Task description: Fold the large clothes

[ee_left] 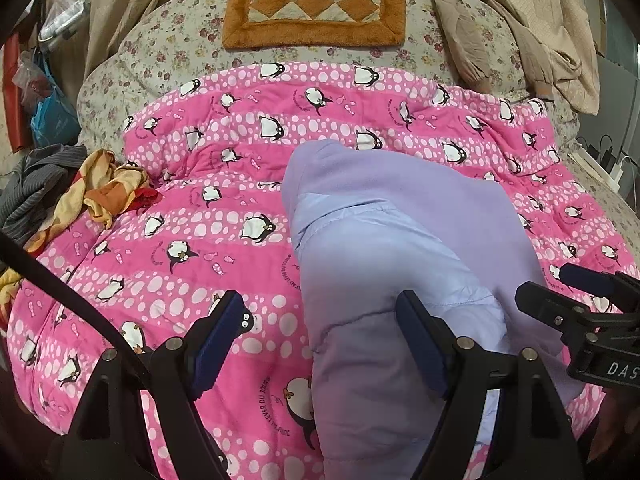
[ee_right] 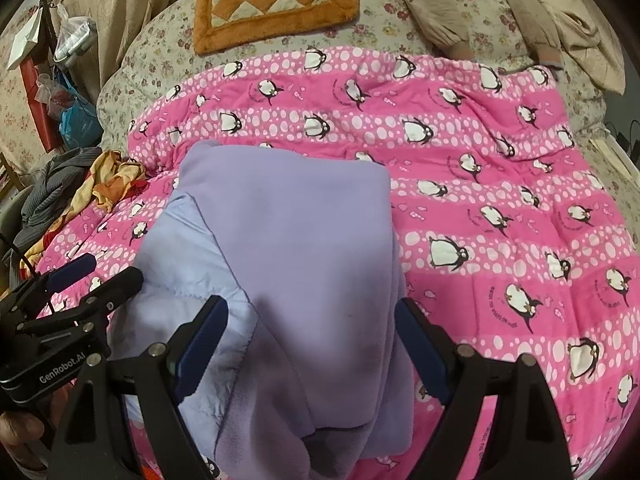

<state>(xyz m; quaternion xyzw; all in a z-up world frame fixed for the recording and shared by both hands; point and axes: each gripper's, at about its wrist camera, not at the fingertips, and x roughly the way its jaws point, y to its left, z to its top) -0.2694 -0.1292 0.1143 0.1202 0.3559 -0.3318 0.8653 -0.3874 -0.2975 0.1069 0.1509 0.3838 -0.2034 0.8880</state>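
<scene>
The lilac garment (ee_right: pixel 304 248) lay folded into a compact bundle on the pink penguin quilt (ee_right: pixel 500 208), toward its near edge. Both the left gripper (ee_left: pixel 320 328) and the right gripper (ee_right: pixel 312 332) hung over it with jaws spread wide, gripping nothing. The risk, as I judged it — the padded, slippery blue-lined layer could spring open, or one pad might pinch the quilt along with the cloth.
</scene>
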